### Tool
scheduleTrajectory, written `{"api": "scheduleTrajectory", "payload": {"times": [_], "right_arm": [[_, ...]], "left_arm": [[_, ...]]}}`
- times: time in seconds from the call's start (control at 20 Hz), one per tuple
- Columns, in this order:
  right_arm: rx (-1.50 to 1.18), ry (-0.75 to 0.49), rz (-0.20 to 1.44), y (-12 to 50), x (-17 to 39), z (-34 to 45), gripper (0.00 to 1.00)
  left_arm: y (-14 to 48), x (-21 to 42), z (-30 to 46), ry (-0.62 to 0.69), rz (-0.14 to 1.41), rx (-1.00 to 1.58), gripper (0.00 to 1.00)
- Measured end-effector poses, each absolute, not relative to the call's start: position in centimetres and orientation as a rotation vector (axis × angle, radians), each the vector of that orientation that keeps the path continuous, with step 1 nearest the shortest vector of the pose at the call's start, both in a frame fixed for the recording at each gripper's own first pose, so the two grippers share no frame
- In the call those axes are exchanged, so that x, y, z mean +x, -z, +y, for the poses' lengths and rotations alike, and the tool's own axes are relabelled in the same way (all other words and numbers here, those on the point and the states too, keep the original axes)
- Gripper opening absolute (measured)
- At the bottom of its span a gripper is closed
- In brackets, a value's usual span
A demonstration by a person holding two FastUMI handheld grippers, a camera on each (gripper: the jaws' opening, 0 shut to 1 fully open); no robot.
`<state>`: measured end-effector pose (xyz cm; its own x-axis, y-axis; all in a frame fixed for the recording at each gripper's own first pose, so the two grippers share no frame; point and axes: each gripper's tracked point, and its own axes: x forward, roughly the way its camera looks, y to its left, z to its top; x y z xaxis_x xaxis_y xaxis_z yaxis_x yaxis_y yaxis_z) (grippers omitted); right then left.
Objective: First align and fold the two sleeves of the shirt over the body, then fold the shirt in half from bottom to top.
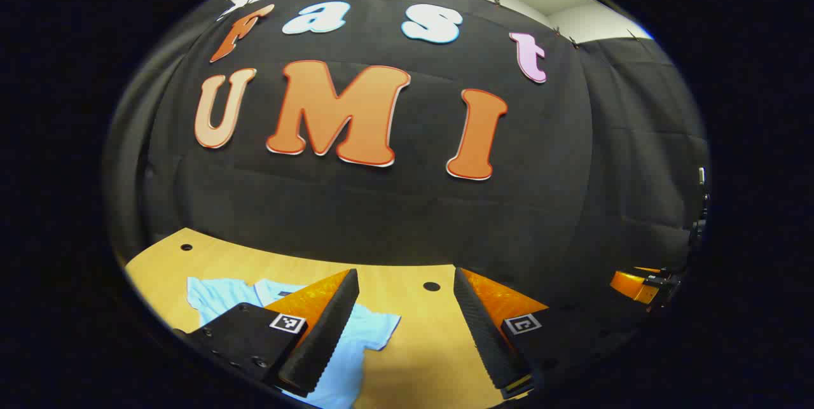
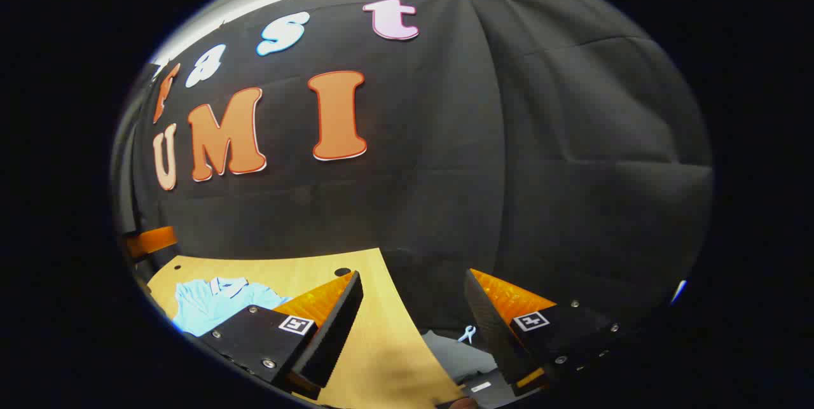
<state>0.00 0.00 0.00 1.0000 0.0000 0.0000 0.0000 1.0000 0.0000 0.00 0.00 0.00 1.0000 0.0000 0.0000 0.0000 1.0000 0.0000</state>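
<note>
Left gripper view: one light blue shirt (image 1: 356, 339) lies flat on one wooden table (image 1: 420, 358). The shirt is on the near left part of the table. The left gripper (image 1: 406, 326) hangs above the table with its two fingers spread wide apart. It holds nothing. One finger (image 1: 321, 339) is over the shirt and hides part of it. The other finger is over bare wood, beside the shirt. Two small round holes show in the table, one (image 1: 186, 247) past the shirt near the far left corner and one (image 1: 432, 285) to the right of the shirt. Another gripper (image 1: 642, 285) peeks in far off to the right of the table.

Right gripper view: the same shirt (image 2: 213, 304) lies on the left part of the table (image 2: 375, 358), with its collar toward the black wall. The right gripper (image 2: 413, 326) is loose too, its two fingers wide apart and empty. It hangs over the right edge of the table, well apart from the shirt. One round hole (image 2: 342, 271) shows near the far edge of the table. One small light blue clip (image 2: 467, 333) lies low down past the table's right edge.
</note>
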Motion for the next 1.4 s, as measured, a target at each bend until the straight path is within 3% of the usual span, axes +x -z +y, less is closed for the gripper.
{"api": "scheduleTrajectory", "payload": {"times": [0.15, 0.6, 1.0, 1.4], "right_arm": [[-0.066, 0.032, -0.084, -2.6, -4.0, 6.4, 0.98], [-0.030, -0.138, -0.085, -2.1, -9.4, 27.9, 1.00], [-0.047, -0.194, -0.065, -3.4, -9.3, 33.9, 1.00], [-0.086, -0.209, 0.063, -1.5, -4.3, 34.8, 1.00]], "left_arm": [[-1.9, -3.8, 9.1, -0.029, 0.018, -0.008, 0.98], [-10.3, -11.2, 34.0, -0.224, -0.071, 0.064, 0.98], [-11.6, -12.3, 40.7, -0.285, -0.084, 0.049, 0.98], [-11.7, -8.4, 41.4, -0.324, -0.065, 0.029, 0.98]]}}
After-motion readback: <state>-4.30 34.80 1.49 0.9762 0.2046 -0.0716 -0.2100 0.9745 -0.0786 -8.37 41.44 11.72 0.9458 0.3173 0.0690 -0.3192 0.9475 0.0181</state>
